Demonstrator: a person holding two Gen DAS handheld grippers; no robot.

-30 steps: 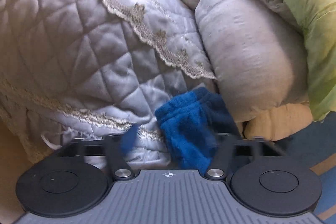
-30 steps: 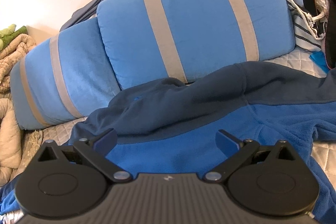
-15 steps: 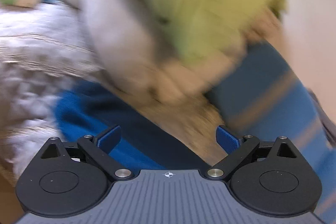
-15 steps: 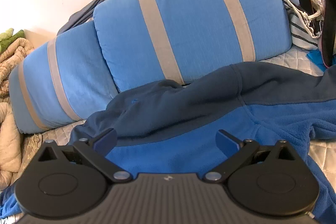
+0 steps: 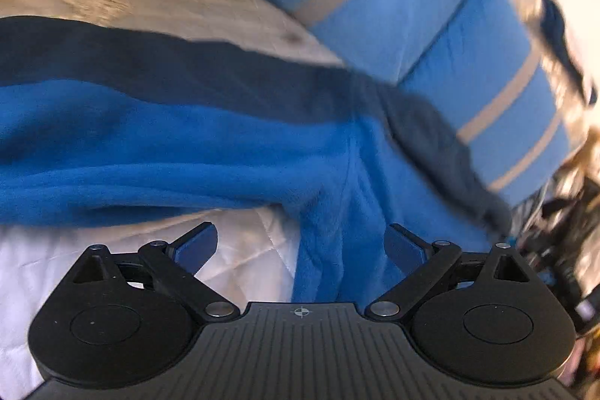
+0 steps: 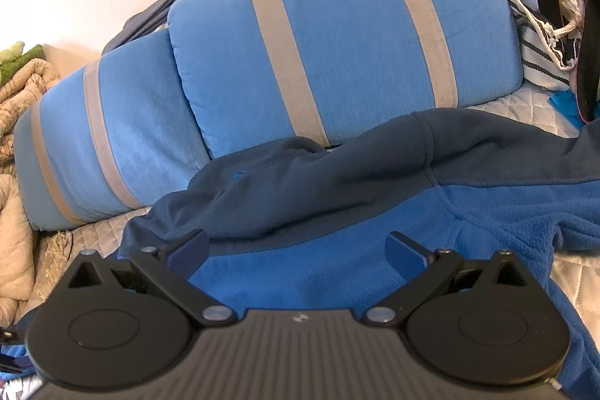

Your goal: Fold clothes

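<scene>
1. My left gripper (image 5: pixel 300 246) has its fingers (image 5: pixel 195 244) spread wide and released; they have just been opening. Fleece shows in the gap between them, but the pads do not press on it. The spread readies them to take a fresh edge.
2. The fleece jacket (image 5: pixel 168 145), bright blue with navy shoulders, lies across the quilted bed cover (image 5: pixel 75 261). In the left wrist view one sleeve runs out toward 9 o'clock and the body drops toward 6 o'clock, beneath my fingers.
3. My right gripper (image 6: pixel 296 248) is likewise released, its fingers (image 6: pixel 407 252) parted above the jacket (image 6: pixel 337 268) and holding nothing. I judge it waits over the chest panel to pin or pinch the cloth once the left side is set.
4. The striped blue cushions (image 6: pixel 337 40) stand at 12 o'clock, and the navy collar edge lies against their base.
5. Folding looks barely begun: the garment is spread but rumpled.
</scene>
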